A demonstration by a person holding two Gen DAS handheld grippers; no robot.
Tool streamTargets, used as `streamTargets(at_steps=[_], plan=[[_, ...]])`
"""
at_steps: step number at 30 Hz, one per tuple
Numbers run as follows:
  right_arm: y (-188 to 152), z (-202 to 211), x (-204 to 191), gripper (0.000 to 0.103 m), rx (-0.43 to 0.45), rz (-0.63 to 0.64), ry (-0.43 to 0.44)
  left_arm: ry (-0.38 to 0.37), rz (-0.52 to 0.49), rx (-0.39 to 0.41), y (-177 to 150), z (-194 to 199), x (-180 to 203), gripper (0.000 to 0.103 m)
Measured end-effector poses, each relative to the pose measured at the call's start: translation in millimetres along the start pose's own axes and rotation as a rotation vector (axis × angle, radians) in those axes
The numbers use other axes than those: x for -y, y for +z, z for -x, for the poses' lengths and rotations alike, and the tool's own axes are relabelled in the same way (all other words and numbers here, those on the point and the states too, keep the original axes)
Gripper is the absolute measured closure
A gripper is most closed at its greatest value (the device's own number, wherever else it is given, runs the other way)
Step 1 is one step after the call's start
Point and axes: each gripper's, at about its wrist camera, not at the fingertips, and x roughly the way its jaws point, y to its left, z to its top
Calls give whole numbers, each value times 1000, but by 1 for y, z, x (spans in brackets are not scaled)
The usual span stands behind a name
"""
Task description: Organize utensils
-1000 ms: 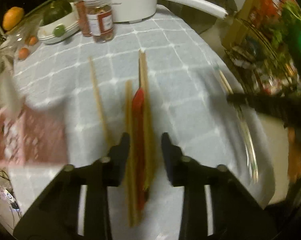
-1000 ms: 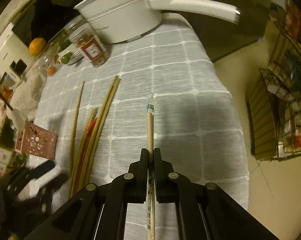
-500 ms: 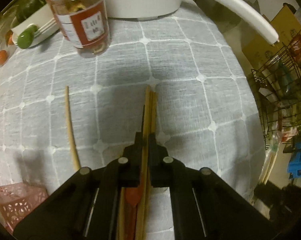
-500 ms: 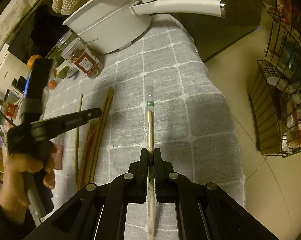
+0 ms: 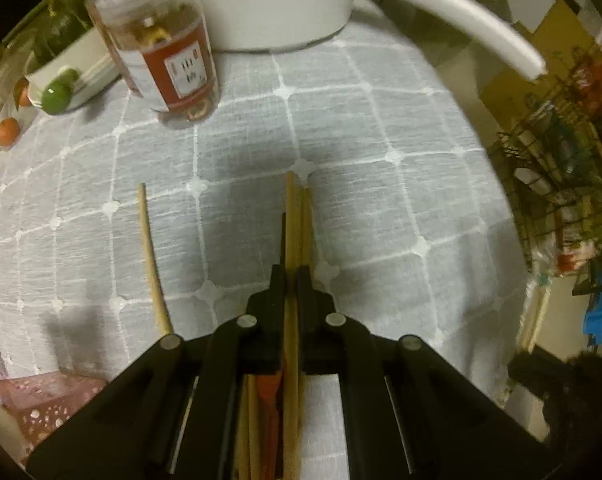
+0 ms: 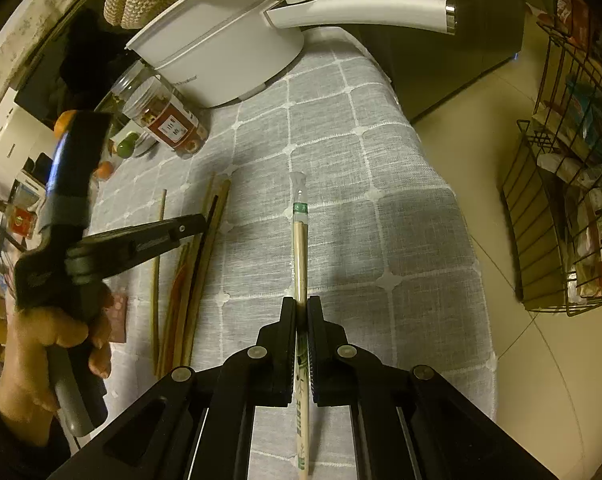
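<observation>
My left gripper (image 5: 291, 276) is shut on wooden chopsticks (image 5: 295, 216) from a bundle lying on the grey checked tablecloth (image 5: 381, 208); a red packet (image 5: 269, 392) lies under the bundle. A single chopstick (image 5: 151, 256) lies apart to the left. My right gripper (image 6: 301, 306) is shut on a wrapped pair of chopsticks (image 6: 299, 236) in a clear sleeve, held above the cloth. The right wrist view shows the left gripper (image 6: 199, 222) at the bundle (image 6: 199, 256).
A white pot (image 6: 221, 52) with a long handle and a red-labelled jar (image 5: 161, 48) stand at the back. A bowl with fruit (image 5: 65, 76) is back left, a pink basket (image 5: 33, 404) front left. A wire rack (image 6: 561, 216) stands beyond the table's right edge.
The left gripper moved forward over the bundle and shut on the chopsticks. The right gripper lifted slightly with its wrapped chopsticks still held.
</observation>
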Motion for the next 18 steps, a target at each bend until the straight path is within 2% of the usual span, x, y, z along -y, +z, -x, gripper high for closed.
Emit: streamTargets(at_steps=[10,18], plan=[[-10,39,-17,98,106,54,-15,-80,-110,197,-48,90,9,97],[-30,65,-48,98,189,137,-39,-132,-106,364,-108,152,-12,98]])
